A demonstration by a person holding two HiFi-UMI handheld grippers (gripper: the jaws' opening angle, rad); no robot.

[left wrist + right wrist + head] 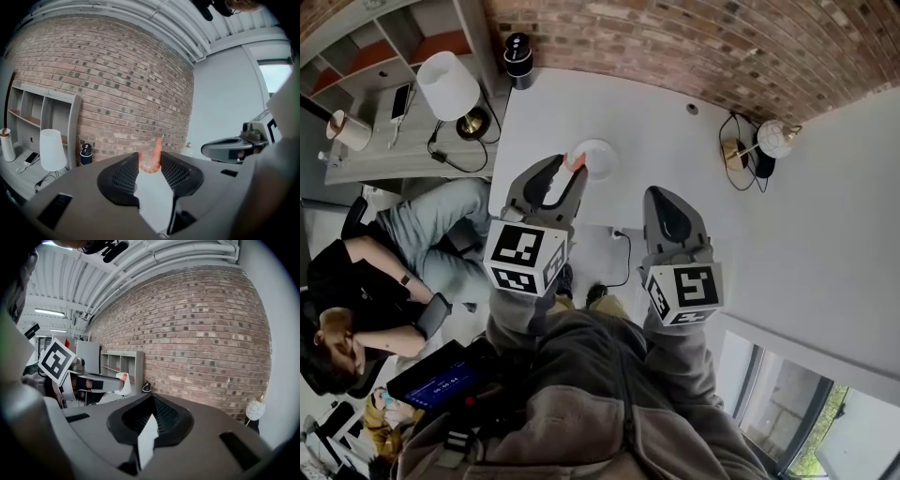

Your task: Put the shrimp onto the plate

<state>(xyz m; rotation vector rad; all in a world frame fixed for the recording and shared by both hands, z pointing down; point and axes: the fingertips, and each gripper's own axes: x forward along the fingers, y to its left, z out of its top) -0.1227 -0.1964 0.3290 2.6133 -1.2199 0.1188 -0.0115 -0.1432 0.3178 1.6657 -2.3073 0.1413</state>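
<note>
An orange-pink shrimp (575,161) is pinched between the tips of my left gripper (569,168), held up in the air. In the left gripper view the shrimp (153,151) stands up between the two black pads, with my left gripper (150,161) shut on it. Just beyond and to the right of the shrimp, a small white plate (604,156) lies on the white table (675,141). My right gripper (664,198) hangs beside it with its jaws together and nothing in them; the right gripper view shows the same shut right gripper (151,400).
A white table lamp (448,86) and a black cylinder (517,58) stand off the table's far left corner. A round globe lamp (774,139) with cables sits at the right. A seated person (366,281) is at the left, beside grey shelving (384,47). A brick wall (675,37) lies behind.
</note>
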